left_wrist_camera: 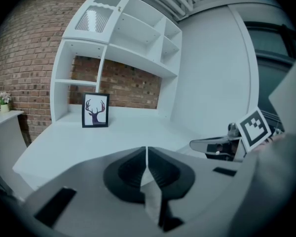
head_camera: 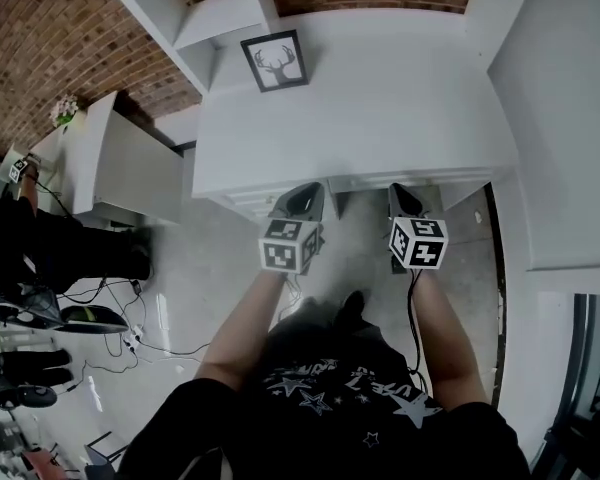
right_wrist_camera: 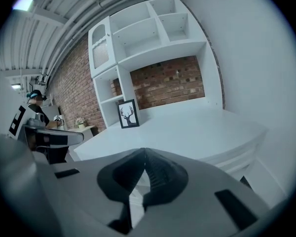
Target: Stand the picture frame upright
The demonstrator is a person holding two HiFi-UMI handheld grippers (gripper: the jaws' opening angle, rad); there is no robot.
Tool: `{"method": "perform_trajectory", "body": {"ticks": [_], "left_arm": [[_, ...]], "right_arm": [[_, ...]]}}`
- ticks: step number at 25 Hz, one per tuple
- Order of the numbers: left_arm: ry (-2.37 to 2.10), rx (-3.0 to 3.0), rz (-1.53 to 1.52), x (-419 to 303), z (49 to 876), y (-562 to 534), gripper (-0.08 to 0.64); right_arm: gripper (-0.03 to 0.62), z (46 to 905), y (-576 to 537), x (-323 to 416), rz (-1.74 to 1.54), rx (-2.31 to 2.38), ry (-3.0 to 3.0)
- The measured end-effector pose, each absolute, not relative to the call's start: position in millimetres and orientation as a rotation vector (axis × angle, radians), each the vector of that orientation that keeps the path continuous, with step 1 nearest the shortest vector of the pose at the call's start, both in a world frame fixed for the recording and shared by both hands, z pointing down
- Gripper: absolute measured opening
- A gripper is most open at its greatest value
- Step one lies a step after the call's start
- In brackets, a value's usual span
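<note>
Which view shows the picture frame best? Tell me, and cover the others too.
Left gripper view: the picture frame stands upright, facing the camera, large and clear. The right gripper view shows it smaller and angled; the head view looks steeply down on it.

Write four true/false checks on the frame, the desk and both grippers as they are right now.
1. The black-framed picture frame with the antlered deer print stands upright on the white desk. True.
2. The left gripper is clamped on the picture frame. False: its jaws are together on nothing, well apart from the frame.
3. The right gripper has its jaws together with nothing between them. True.
4. The picture frame sits at the desk's front edge, beside the grippers. False: it is at the back of the desk, next to the white shelf unit, while both grippers are at the front edge.
</note>
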State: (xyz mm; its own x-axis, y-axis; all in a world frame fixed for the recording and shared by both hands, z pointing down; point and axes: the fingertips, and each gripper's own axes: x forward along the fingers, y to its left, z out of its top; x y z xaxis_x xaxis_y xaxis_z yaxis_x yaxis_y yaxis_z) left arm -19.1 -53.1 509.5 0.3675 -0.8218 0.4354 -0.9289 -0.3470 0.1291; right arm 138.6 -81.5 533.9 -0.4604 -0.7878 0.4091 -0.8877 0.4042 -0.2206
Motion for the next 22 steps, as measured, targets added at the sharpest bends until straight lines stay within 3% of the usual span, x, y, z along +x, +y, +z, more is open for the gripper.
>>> {"method": "perform_trajectory", "body": {"ticks": [22], "left_arm": [[-1.376,2.416,0.431,-124,501,63,0.018]], "right_arm": [[0.015,502,43,50,0.603,1.646,-2.345]]}}
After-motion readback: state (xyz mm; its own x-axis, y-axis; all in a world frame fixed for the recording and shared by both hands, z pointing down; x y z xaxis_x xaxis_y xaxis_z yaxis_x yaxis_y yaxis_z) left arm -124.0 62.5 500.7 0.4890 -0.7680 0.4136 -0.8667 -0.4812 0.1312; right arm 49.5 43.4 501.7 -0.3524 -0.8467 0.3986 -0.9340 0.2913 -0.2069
